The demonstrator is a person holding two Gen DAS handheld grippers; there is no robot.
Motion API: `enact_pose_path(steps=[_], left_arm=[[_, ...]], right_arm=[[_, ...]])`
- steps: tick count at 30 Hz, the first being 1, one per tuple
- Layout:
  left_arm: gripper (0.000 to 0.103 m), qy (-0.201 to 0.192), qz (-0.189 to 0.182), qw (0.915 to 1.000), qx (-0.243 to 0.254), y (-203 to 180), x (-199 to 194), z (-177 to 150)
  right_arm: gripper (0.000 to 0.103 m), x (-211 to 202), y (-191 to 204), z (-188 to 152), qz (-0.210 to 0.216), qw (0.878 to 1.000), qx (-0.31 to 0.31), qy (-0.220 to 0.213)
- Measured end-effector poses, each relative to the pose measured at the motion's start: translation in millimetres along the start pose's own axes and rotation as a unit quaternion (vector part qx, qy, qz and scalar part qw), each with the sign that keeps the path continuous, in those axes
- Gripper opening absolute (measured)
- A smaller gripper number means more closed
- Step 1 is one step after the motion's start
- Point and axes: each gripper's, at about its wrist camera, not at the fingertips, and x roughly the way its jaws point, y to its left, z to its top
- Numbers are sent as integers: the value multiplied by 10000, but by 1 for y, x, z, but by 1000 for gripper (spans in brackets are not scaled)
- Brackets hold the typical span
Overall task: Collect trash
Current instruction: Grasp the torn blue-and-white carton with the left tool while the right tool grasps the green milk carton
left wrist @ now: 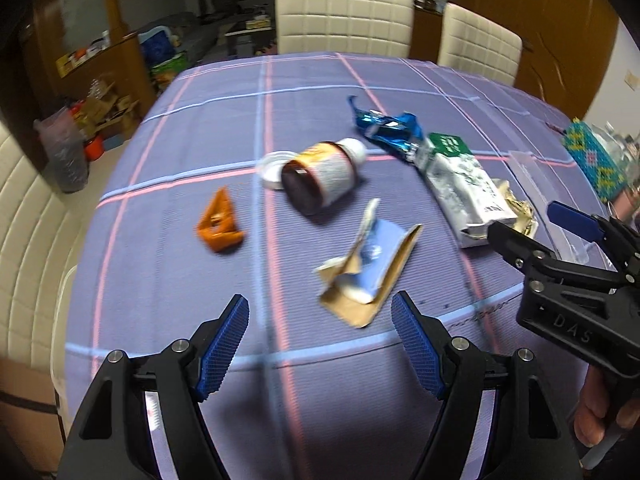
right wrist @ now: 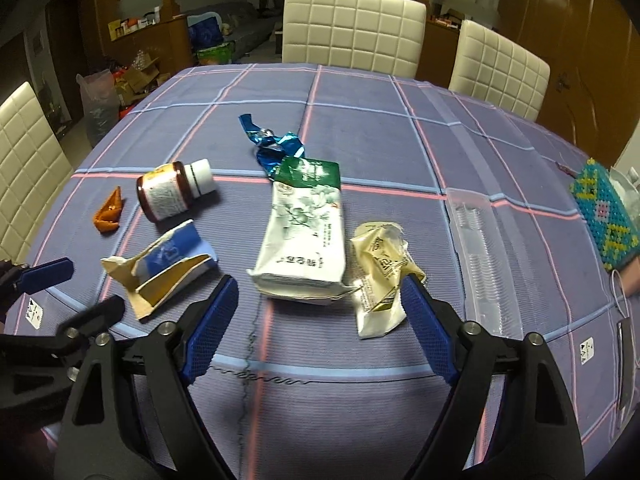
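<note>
Showing white lid (left wrist: 273, 169) behind bottle (left wrist: 320, 176): left wrist only.

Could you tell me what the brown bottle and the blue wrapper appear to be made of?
Bottle: glossy amber plastic or possibly glass, translucent with highlights, under a paper label and white cap. Wrapper: metallic foil film, judging by its sharp creases and mirror-like glints.

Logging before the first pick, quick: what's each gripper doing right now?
Left gripper: open, holding nothing, above the torn paper packet.
Right gripper: open, holding nothing, near the white-green bag.
</note>
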Motion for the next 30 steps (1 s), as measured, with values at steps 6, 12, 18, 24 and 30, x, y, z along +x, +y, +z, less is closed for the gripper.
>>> enact_pose_path(steps=[6, 12, 18, 24, 30], left_arm=[[72, 313, -76, 9994, 138, -19, 24, 12], [72, 416, 0, 9991, 123, -19, 32, 20], [72, 574, -58, 9983, -1, -10, 45, 23], [72, 538, -32, 9985, 99, -11, 49, 24], [42, 554, -34, 9984, 145, -10, 44, 25]], right_arm=[[72, 16, -8, 6, 337, 9989, 58, 333], [72, 20, -1, 17, 536, 9976, -27, 439], [74, 30, 11, 27, 496, 9974, -122, 504], [65, 59, 12, 25, 449, 9942, 12, 974], [59, 60, 7, 23, 488, 9932, 89, 1054]])
